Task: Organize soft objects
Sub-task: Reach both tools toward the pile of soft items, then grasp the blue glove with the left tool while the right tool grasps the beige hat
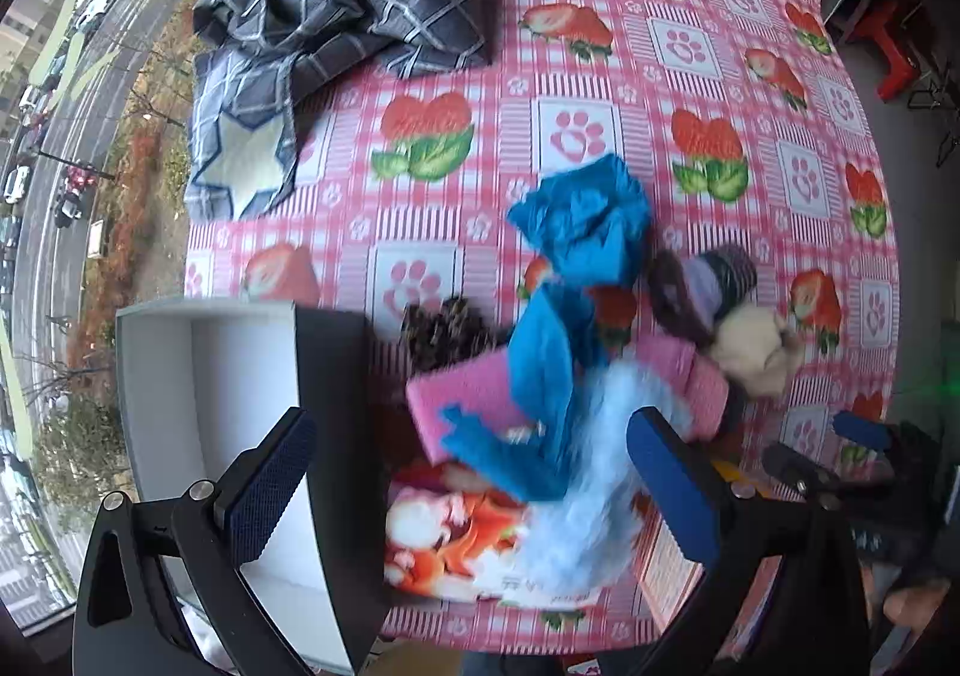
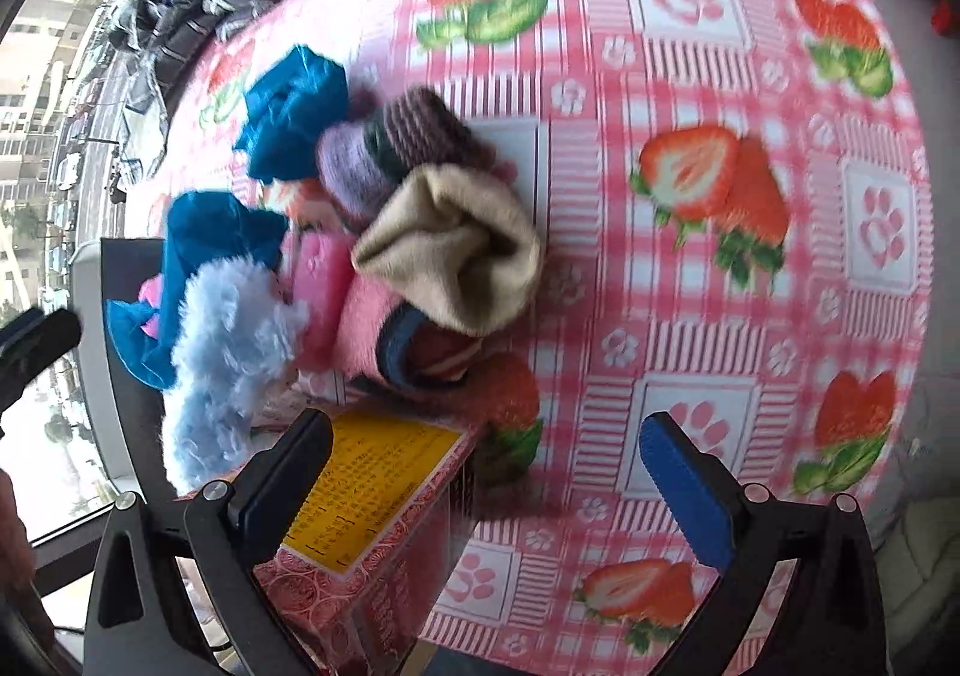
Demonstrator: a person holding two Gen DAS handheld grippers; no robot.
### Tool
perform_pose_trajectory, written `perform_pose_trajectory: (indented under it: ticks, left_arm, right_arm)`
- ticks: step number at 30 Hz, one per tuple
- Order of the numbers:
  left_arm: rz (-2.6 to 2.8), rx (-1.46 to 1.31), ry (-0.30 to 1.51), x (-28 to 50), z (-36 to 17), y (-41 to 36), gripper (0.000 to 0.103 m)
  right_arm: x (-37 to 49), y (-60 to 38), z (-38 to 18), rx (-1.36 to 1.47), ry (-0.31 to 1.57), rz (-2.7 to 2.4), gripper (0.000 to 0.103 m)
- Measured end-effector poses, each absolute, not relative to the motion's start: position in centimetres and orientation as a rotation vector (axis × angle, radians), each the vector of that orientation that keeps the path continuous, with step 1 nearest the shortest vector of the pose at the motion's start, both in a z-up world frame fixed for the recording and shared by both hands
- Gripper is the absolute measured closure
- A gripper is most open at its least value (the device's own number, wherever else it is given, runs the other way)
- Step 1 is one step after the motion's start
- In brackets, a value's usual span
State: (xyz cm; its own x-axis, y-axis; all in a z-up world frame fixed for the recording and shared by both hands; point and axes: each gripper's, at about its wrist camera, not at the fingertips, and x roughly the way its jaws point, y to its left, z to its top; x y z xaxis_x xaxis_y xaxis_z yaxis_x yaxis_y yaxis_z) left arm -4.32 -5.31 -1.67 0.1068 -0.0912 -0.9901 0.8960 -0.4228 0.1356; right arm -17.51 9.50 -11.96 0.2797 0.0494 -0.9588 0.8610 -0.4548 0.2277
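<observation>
- Two tools hang over a tabletop [image 1: 600,76] covered in a pink check cloth printed with strawberries and paw marks; both stand with fingers spread wide and nothing between them.
- Writing first: a red patterned box [image 2: 372,574] under the right tool carries a yellow label [image 2: 366,496] with rows of small dark print, too blurred to read. No brand can be made out anywhere.
- Far left, a white open box [image 1: 210,406] with a dark side wall sits at the tabletop's edge by the window, just beside the soft pile.
- Left tool [image 1: 468,490]: released, pointing forward and down over the pile, its blue pads on either side of a blue cloth [image 1: 558,328] and a pale blue fluffy piece [image 1: 576,496], neither one gripped.
- Soft things lie heaped together near the front edge: blue cloth, pale blue fluff, a pink fuzzy piece [image 2: 342,304], a purple striped knit [image 2: 396,148] and a cream sock [image 2: 456,250], all touching.
- Right tool [image 2: 486,472]: released, hovering low, with the red box below its left finger and bare cloth below its right one.
- Only the left view shows the dark plaid fabric [image 1: 336,16] spread out at the far left corner, plus a flowered packet [image 1: 456,544] beneath the fluff; the right tool's tip shows at its right edge.
- Only the right view shows the yellow label and the cream sock's open mouth.
</observation>
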Motion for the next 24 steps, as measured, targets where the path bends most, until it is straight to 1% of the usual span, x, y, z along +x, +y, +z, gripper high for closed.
perform_pose_trajectory:
  ticks: [5,10,14,18,24]
  left_arm:
    - [-1.476,1.547,0.834,-6.5,-3.3,-7.2,0.0]
    - [-1.483,1.584,0.811,-8.8,-5.5,-9.0,0.0]
    - [-1.464,1.617,0.839,-10.3,-7.8,-10.7,0.0]
    - [-1.44,1.646,0.854,-11.4,-10.0,-11.8,0.0]
    - [-1.395,1.696,0.826,-12.3,-12.9,-12.7,0.0]
  right_arm:
    - [-18.6,7.7,-11.1,1.68,0.838,-1.302,0.0]
    - [-20.3,6.2,-12.0,1.673,0.857,-1.297,0.0]
    - [-21.6,5.1,-13.5,1.677,0.867,-1.279,0.0]
    - [-20.9,3.9,-14.6,1.665,0.894,-1.263,0.0]
    - [-20.2,2.5,-15.9,1.652,0.921,-1.238,0.0]
